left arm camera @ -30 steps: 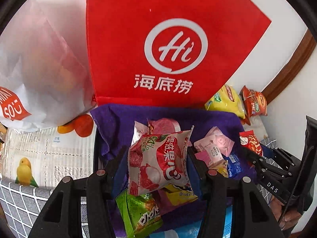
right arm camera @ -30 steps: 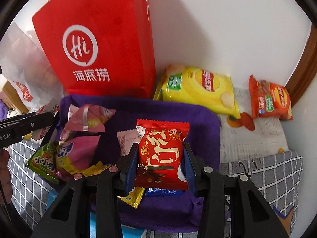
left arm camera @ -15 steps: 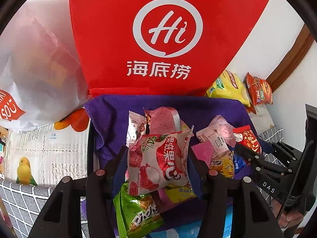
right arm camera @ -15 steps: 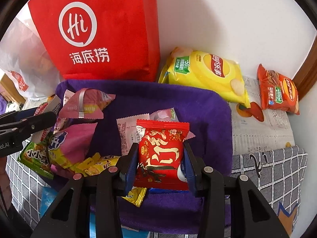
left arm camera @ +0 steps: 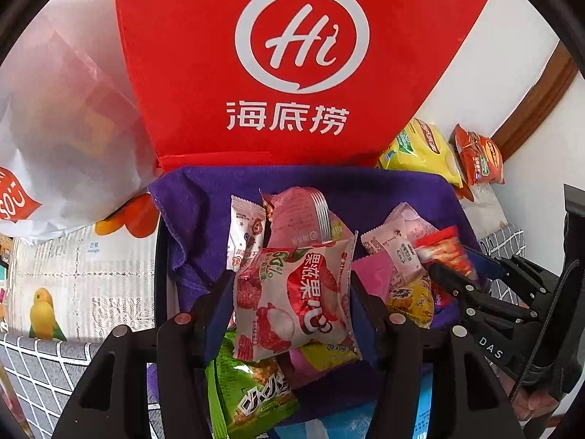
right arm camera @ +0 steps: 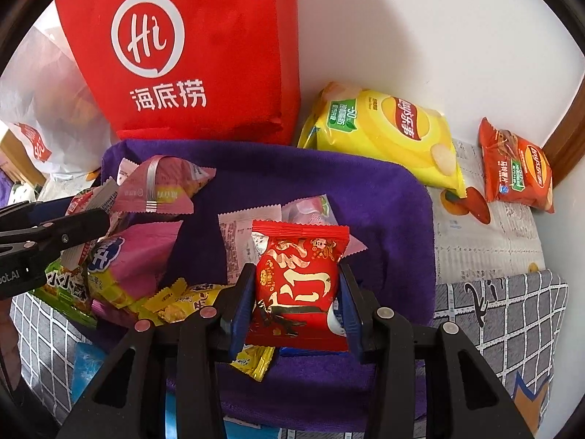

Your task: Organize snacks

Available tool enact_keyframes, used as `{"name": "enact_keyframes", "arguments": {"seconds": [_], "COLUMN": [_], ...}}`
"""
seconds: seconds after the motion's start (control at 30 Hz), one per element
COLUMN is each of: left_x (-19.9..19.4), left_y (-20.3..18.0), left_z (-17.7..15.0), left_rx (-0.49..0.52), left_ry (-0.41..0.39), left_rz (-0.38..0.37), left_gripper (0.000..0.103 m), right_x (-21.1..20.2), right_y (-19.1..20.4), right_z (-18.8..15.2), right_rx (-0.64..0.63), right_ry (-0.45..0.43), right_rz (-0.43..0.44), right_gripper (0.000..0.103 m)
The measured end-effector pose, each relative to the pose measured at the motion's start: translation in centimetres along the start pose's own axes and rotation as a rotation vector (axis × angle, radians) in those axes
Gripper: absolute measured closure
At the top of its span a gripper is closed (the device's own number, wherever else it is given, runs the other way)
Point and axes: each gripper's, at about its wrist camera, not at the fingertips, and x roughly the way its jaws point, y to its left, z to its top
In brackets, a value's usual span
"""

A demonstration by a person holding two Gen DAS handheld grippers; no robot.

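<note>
Left gripper [left arm camera: 292,292] is clamped on the lychee packet [left arm camera: 296,296], white with red fruit print, held up over the snack pile on the purple cloth [left arm camera: 384,190]. Right gripper [right arm camera: 298,292] is pinched tight on the red packet [right arm camera: 299,281] with gold lettering, gripped by both sides, also above the cloth and toward its near edge. Under the left grip sits a green packet [left arm camera: 256,395], and a pink packet [left arm camera: 299,212] lies just behind the lychee one. From the right view, a yellow candy [right arm camera: 254,360] pokes out below the fingers, with pale pink wrappers [right arm camera: 237,241] behind the red one. Big red bag [right arm camera: 190,55] stands at the cloth's far edge against the wall; yellow chips [right arm camera: 387,135] lie just right of it, orange chips [right arm camera: 515,168] further right, apart from the cloth. White plastic bag [left arm camera: 62,128] slumps left of the red one.
</note>
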Motion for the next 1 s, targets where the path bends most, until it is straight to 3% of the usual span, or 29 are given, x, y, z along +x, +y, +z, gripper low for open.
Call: {"name": "enact_keyframes", "arguments": {"seconds": [0.2, 0.37, 0.43, 0.57, 0.67, 0.87, 1.0], "left_x": [0.0, -1.1, -1.9, -3.4, -4.7, -9.6, -12.7], "left_y": [-0.5, -0.6, -0.7, -0.9, -1.1, -2.3, -3.0], "left_z": [0.1, 0.2, 0.3, 0.3, 0.1, -1.1, -3.6], "left_rx": [0.029, 0.037, 0.044, 0.047, 0.044, 0.077, 0.074], "left_ry": [0.000, -0.036, -0.057, -0.071, -0.086, -0.194, -0.225], "left_rz": [0.005, 0.023, 0.024, -0.005, -0.024, 0.003, -0.050], "left_gripper": [0.043, 0.030, 0.022, 0.020, 0.020, 0.020, 0.020], "right_x": [-0.1, -0.8, -1.3, -2.7, -4.6, -9.9, -14.0], "right_y": [0.3, 0.4, 0.3, 0.1, 0.0, 0.2, 0.7], "right_z": [-0.1, 0.0, 0.0, 0.2, 0.3, -0.8, -2.6], "right_rx": [-0.017, -0.020, -0.015, 0.010, 0.037, 0.088, 0.087], "right_ry": [-0.010, -0.037, -0.056, -0.086, -0.132, -0.202, -0.249], "right_rz": [0.005, 0.012, 0.016, 0.017, -0.003, 0.024, -0.035], "right_gripper": [0.054, 0.041, 0.040, 0.040, 0.040, 0.040, 0.040]}}
